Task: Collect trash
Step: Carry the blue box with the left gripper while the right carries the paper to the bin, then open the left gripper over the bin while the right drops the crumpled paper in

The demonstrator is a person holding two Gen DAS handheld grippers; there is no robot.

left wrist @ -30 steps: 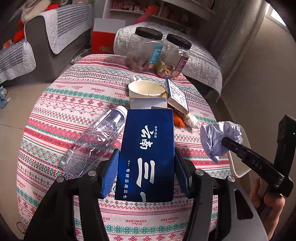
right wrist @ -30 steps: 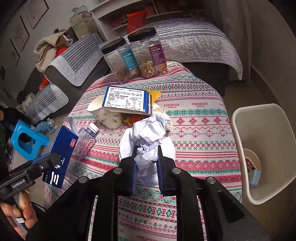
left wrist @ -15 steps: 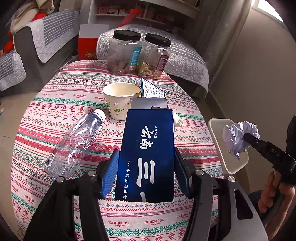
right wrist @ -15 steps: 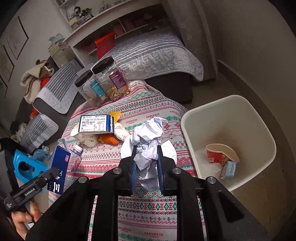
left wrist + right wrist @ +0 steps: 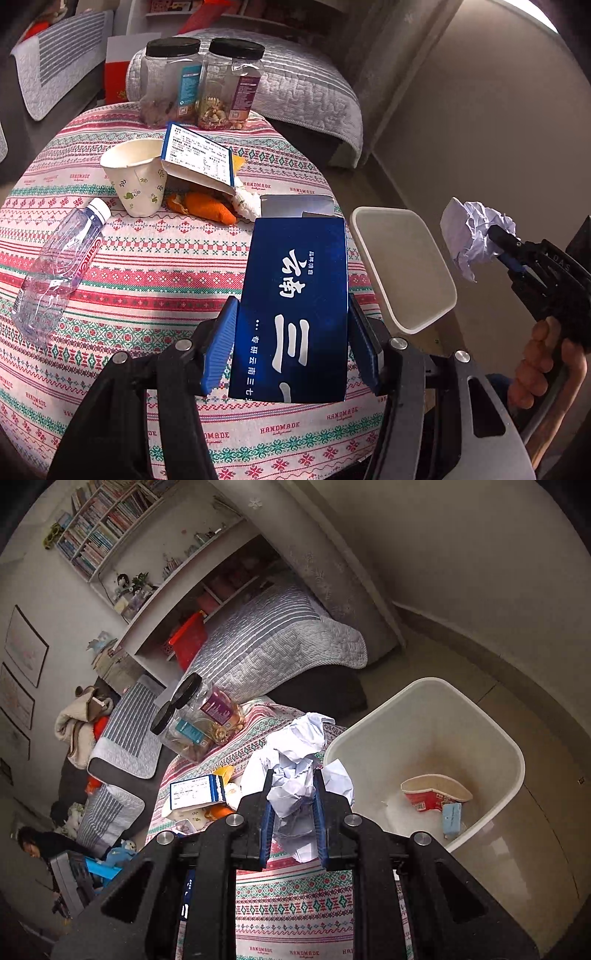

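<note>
Left gripper (image 5: 291,347) clamps blue box (image 5: 295,306); right gripper (image 5: 293,805) pinches paper wad (image 5: 295,760), apparently beside bin (image 5: 491,734) rim.

"HANDMADE" is printed repeatedly on the patterned tablecloth (image 5: 147,266). White Chinese characters, among them 云南 and 三, are borne by the dark blue box (image 5: 295,306). Red lettering on the plastic bottle (image 5: 59,266) cannot be read with certainty.

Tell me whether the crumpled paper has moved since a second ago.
Yes. The crumpled paper, clamped in the right gripper, has left the table edge and crossed past the white bin, rightward in the left wrist view.
</note>
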